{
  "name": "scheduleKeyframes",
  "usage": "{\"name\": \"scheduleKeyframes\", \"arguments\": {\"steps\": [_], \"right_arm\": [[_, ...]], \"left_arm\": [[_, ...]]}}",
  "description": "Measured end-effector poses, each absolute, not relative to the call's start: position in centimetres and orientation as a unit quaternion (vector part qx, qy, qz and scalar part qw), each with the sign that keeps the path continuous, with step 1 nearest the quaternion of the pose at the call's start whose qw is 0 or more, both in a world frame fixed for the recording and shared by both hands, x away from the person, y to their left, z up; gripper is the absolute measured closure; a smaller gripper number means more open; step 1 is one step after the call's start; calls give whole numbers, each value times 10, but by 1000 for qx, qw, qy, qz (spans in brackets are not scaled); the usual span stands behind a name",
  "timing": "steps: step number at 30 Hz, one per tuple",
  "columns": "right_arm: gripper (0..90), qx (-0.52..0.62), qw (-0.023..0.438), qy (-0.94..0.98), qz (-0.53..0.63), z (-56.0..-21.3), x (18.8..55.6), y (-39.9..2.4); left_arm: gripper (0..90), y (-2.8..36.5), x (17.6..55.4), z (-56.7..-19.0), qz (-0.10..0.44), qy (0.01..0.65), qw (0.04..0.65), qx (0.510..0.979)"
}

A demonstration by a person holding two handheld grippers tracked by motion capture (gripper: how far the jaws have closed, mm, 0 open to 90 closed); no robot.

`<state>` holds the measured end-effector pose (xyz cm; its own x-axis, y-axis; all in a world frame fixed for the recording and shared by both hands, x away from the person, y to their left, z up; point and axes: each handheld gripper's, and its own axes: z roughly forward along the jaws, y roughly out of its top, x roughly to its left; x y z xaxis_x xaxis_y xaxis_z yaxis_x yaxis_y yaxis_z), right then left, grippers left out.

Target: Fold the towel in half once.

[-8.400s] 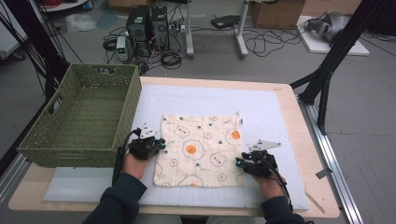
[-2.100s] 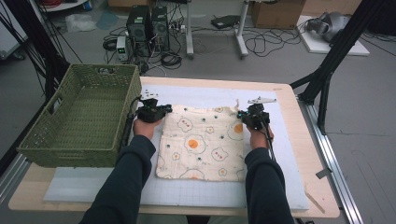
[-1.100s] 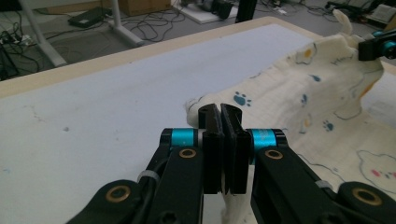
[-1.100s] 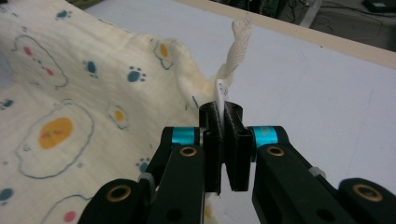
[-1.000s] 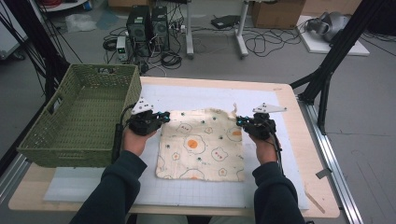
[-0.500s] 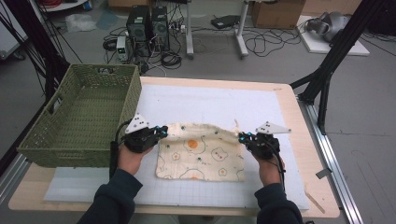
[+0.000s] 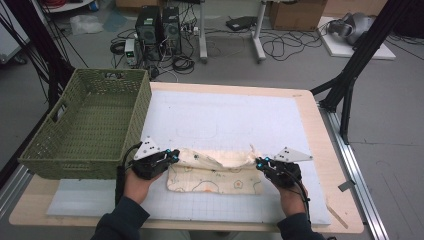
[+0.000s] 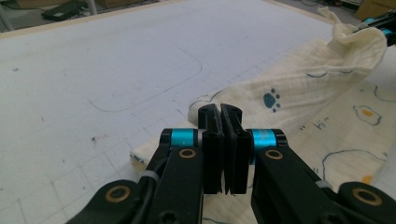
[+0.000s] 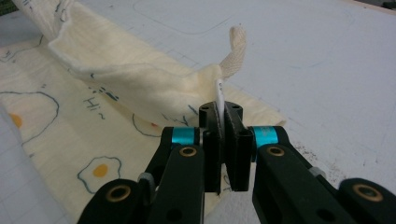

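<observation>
Folding the cloth in half, partway done: far edge pulled toward near edge, not yet laid flat. Left gripper and right gripper each clamped on 1 corner. Left: lowering, releasing, smoothing.

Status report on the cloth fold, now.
Left gripper and right gripper shut on cloth corners. Far edge folded toward near edge. Basket beside, nothing obstructing.

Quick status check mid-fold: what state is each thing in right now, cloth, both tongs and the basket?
Cloth: partly folded, far edge lifted and brought over toward the near edge.
Left tongs: shut on the cloth's left corner.
Right tongs: shut on the cloth's right corner, by its loop tag.
Basket: upright, empty.
</observation>
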<state>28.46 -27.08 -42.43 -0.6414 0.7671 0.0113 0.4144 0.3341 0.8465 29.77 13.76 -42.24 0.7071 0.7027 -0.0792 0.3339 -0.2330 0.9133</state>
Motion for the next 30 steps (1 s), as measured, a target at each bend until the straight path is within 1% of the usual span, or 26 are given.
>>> {"name": "scheduleKeyframes", "arguments": {"steps": [11, 15, 17, 19, 20, 22, 26, 30], "right_arm": [[866, 367, 191, 802, 430, -435, 274, -274], [857, 360, 195, 806, 428, -437, 270, -274], [829, 362, 197, 804, 428, -437, 269, -275], [813, 367, 192, 804, 427, -439, 268, -276], [800, 368, 193, 806, 423, -440, 268, -276], [786, 368, 192, 808, 418, -441, 267, -277], [732, 374, 196, 799, 428, -436, 263, -284], [716, 367, 205, 796, 435, -426, 251, -294]], "left_arm": [[866, 141, 280, -431, 169, 324, 509, 780], [857, 142, 277, -433, 155, 323, 510, 782], [793, 143, 276, -433, 152, 332, 511, 778], [648, 146, 278, -432, 145, 355, 517, 765], [594, 147, 278, -432, 142, 361, 519, 762], [544, 150, 278, -430, 144, 368, 522, 756], [531, 153, 280, -429, 145, 372, 526, 751], [527, 154, 283, -431, 147, 380, 513, 755]]}}
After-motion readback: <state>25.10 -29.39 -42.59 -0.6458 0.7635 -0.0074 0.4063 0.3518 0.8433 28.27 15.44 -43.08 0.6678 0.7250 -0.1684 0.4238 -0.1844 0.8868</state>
